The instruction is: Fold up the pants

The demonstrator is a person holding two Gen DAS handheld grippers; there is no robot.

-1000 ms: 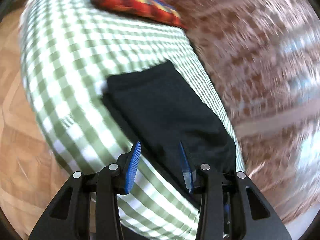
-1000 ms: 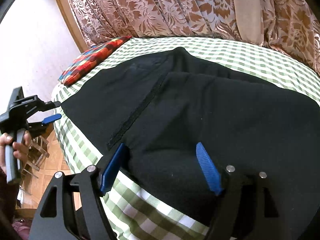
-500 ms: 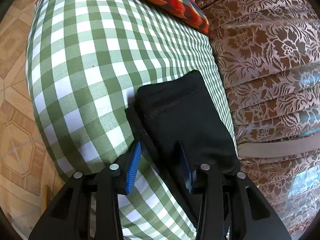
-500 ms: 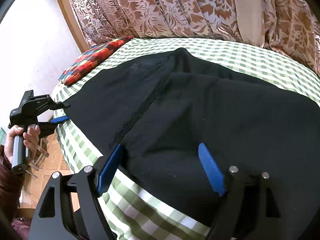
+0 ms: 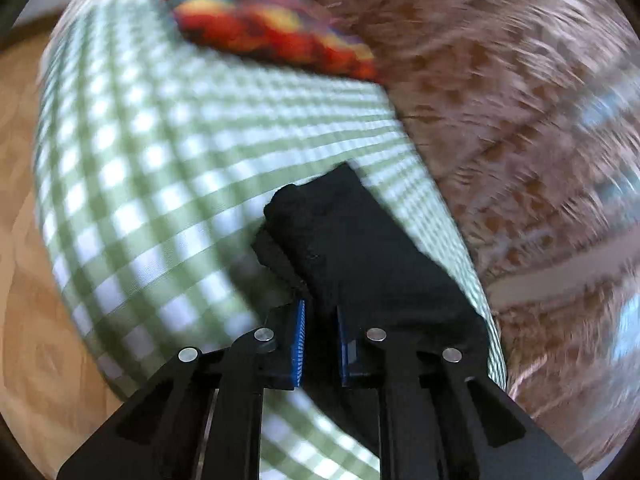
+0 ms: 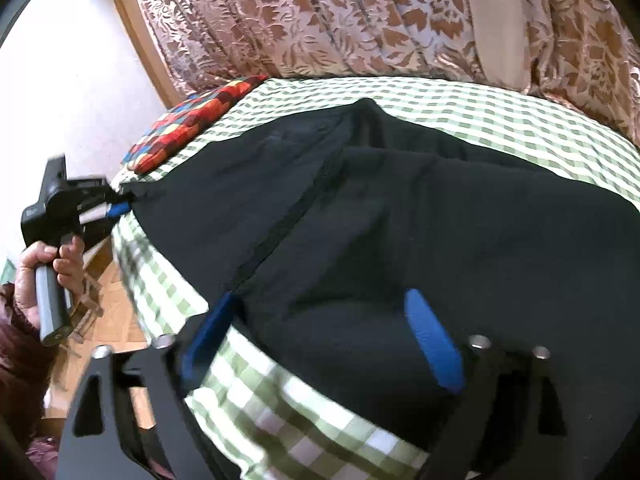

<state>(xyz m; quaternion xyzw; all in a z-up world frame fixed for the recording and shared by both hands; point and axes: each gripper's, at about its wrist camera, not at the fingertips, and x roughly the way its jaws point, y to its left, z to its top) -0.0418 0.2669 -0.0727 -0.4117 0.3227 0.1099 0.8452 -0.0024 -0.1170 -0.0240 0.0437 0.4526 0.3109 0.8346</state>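
Black pants lie spread over a bed with a green checked cover. In the left wrist view, one end of the pants runs back between the blue pads. The jaws of my left gripper are closing and pinch that cloth, which is raised a little off the cover. The right wrist view shows the left gripper at the bed's left edge, holding a drawn-up corner. My right gripper hovers over the near edge of the pants. Its jaws are opening wide, and the cloth beneath them is not gripped.
A red patchwork cushion lies at the far end of the bed. A brown floral curtain hangs close behind the bed. Patterned floor lies beyond the bed's left edge. A hand holds the left gripper's handle.
The left gripper's jaws have narrowed onto the pants' end and pulled it up off the cover. The right gripper's jaws have spread wider, and that gripper has stayed in place.
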